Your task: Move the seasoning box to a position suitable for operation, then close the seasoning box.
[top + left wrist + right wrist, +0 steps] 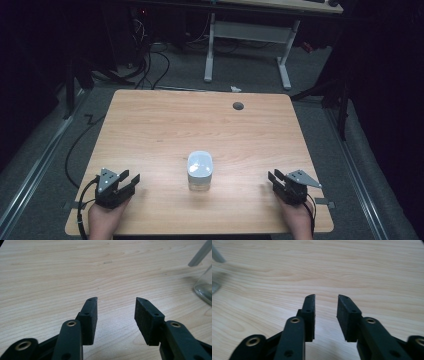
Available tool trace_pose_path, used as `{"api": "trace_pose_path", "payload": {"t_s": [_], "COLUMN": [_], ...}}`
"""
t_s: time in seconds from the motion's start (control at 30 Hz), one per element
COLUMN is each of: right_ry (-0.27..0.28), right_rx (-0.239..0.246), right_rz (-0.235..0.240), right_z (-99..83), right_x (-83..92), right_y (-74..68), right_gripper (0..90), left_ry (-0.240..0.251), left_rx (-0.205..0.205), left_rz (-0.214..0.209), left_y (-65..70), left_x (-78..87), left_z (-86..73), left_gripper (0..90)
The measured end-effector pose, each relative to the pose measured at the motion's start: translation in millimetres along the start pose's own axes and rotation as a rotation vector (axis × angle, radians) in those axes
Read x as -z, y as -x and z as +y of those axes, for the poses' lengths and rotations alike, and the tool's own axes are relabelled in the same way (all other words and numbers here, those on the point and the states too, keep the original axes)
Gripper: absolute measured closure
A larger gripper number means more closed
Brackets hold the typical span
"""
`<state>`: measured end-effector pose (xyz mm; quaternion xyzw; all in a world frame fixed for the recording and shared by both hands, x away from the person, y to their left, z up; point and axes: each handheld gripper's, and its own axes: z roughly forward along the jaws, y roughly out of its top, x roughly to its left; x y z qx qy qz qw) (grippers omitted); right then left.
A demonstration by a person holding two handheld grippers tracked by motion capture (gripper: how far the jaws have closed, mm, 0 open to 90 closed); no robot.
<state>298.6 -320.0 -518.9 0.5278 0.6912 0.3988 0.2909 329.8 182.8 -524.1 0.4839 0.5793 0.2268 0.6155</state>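
From above, a person's two hands rest at the near edge of a wooden table, each holding a pair of tongs. The left gripper and the right gripper sit well apart, both angled inward toward a clear glass jar with a white lid that stands upright between them, roughly midway and slightly ahead of their tips. Neither touches it. The symmetrical placement reads as a ready stance, the jar likely set centrally so either hand can reach it. A small dark grommet hole lies far beyond the jar.

Along the left gripper, the jaws stand moderately apart with nothing between the pads, bare woodgrain showing through the gap. The jar's glass base sits ahead and to the right of the tips, apart from them.

Along the right gripper, the jaws are parted somewhat more narrowly, again holding nothing, low over the tabletop. A blurred sliver of the jar sits ahead and far to the left of its tips.
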Motion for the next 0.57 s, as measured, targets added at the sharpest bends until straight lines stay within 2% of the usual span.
{"api": "trace_pose_path", "payload": {"t_s": [0.07,0.1,0.23,0.57], "right_ry": [-0.002,-0.003,-0.014,-0.024], "right_rx": [-0.004,-0.011,-0.005,0.008], "right_rz": [-0.019,-0.025,-0.024,-0.012], "right_z": [-2.7,-4.1,-2.7,-0.8], "right_x": [2.5,3.0,-0.4,-4.2], "right_y": [4.4,7.0,5.6,0.2], "right_gripper": [62.7,60.3,55.4,52.2], "left_ry": [-0.007,-0.023,-0.032,-0.020], "left_rx": [-0.009,-0.031,-0.055,-0.053], "left_rz": [-0.002,-0.011,-0.022,-0.040], "left_y": [1.8,5.2,9.0,12.3], "left_x": [-0.9,-2.3,-2.8,3.3], "left_z": [-2.5,-6.8,-10.7,-8.2], "left_gripper": [52.5,52.2,51.4,51.2]}}
